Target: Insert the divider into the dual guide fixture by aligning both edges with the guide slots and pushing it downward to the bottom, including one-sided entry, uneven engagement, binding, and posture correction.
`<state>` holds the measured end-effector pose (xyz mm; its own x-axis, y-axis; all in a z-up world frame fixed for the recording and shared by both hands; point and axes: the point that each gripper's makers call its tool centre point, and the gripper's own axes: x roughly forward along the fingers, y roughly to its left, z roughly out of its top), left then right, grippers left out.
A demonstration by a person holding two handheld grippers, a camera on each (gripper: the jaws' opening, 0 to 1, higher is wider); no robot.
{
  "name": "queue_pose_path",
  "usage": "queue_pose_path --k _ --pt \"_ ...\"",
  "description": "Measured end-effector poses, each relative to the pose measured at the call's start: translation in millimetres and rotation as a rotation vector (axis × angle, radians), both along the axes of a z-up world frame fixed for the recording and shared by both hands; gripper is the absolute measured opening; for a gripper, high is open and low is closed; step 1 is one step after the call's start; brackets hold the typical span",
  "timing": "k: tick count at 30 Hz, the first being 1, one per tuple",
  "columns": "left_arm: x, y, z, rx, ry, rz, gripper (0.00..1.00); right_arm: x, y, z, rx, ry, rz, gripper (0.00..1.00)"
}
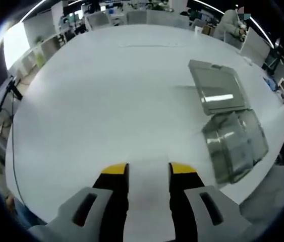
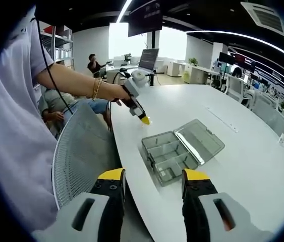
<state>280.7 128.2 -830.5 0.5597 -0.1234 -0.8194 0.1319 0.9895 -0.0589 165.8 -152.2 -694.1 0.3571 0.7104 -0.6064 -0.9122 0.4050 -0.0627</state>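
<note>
A clear plastic box with inner compartments lies on the white table, its hinged lid folded open to the far side. The left gripper view shows the same box at the right, with its lid beyond it. My left gripper hovers open over bare tabletop, left of the box, nothing between its yellow-tipped fingers. My right gripper stands open near the table's edge, just short of the box. In the right gripper view the left gripper is held in a hand above the table. I cannot make out a loose divider.
A grey mesh chair back stands by the table's near edge, beside the person's sleeve. Other people sit at the far desks. A monitor stands at the table's far end. Chairs line the far side.
</note>
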Motion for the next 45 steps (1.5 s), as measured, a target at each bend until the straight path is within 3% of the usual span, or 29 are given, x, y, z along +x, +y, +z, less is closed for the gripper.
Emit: queue_pose_path --k 13,45 --pt "-0.6 -12.3 16.1 -0.05 -0.084 -0.057 0.28 1.4 5.9 2.4 0.003 -0.001 -0.021 0.37" --pt "-14.1 -72.4 62.4 -0.18 -0.271 -0.24 0.28 0.6 10.3 13.7 -0.008 -0.01 -0.123 0.32"
